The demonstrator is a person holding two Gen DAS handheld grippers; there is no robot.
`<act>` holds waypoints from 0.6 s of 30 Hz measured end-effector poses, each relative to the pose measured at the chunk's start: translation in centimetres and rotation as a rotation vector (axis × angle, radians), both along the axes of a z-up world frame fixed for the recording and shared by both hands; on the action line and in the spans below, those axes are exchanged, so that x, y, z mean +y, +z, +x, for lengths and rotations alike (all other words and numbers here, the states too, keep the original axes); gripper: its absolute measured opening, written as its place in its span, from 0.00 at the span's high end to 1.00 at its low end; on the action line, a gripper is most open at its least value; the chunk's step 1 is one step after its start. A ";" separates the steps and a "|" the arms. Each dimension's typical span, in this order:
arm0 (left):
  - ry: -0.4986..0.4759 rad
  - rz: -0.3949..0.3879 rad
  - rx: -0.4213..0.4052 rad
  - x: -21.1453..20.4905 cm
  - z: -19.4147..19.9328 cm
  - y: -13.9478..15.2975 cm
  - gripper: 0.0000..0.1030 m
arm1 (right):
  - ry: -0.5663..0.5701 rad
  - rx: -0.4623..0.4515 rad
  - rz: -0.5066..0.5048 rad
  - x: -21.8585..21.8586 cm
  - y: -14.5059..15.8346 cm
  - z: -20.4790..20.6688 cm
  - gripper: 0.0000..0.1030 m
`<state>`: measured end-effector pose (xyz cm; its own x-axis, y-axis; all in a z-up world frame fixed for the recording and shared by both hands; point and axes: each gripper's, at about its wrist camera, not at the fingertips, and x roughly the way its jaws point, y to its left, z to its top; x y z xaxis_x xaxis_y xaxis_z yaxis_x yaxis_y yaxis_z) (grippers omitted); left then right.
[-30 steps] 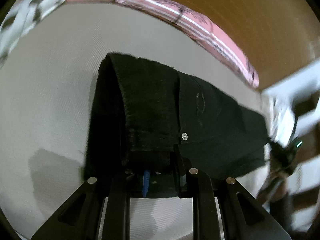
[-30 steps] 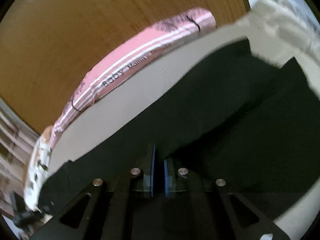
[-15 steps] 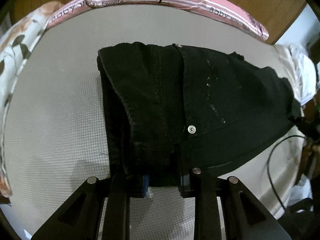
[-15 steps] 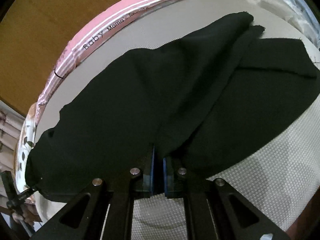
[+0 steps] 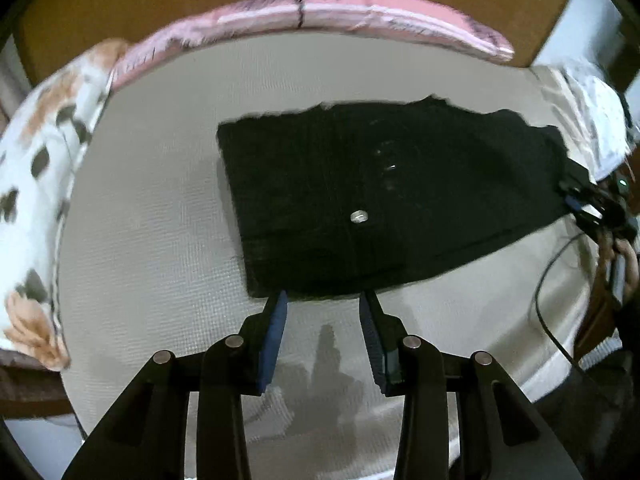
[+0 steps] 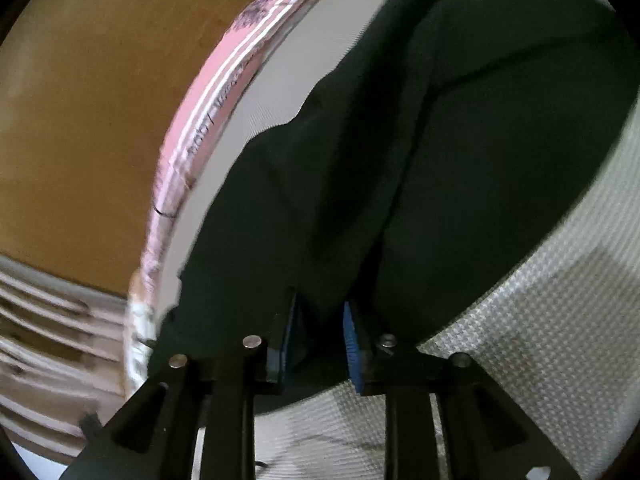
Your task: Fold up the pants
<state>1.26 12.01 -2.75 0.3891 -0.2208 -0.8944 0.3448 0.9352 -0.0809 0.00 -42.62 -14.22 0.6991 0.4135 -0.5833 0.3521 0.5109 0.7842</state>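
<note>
Black pants (image 5: 360,200) lie folded lengthwise on a grey textured mat (image 5: 160,220), waistband end with a silver button (image 5: 359,216) nearest me. My left gripper (image 5: 323,300) is open and empty, its blue-padded fingertips just off the waistband's near edge. In the right wrist view the pant legs (image 6: 460,140) stretch away across the mat (image 6: 540,340). My right gripper (image 6: 320,312) has its jaws parted, with a fold of the black fabric still lying between them. The right gripper also shows at the pants' far end in the left wrist view (image 5: 580,204).
A pink striped bolster (image 5: 320,12) borders the mat's far side against a wooden headboard (image 5: 160,0). A floral cushion (image 5: 40,180) lies to the left. A white cloth (image 5: 588,112) and a black cable (image 5: 548,280) sit at the right edge.
Both grippers have opened and let go of the pants. The left gripper has backed off the waistband, which now lies flat. The right gripper has swung and its jaws have parted around the fabric.
</note>
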 end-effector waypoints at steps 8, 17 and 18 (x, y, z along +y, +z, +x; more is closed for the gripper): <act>-0.220 -0.098 -0.129 -11.9 1.0 1.0 0.60 | -0.097 -0.047 0.191 -3.1 -1.8 -0.1 0.78; -0.516 -0.077 -0.120 -26.6 1.5 -2.8 0.60 | -0.099 0.001 0.123 -6.6 -0.5 -0.9 0.71; -0.545 -0.065 -0.115 -28.0 1.3 -3.3 0.60 | -0.101 0.008 0.070 -7.4 0.1 -1.2 0.71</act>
<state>2.56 -16.03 -6.02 0.2978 -0.4708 -0.8304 0.7868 0.6137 -0.0658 -1.18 -49.99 -14.13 0.7350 0.3811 -0.5608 0.4051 0.4164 0.8139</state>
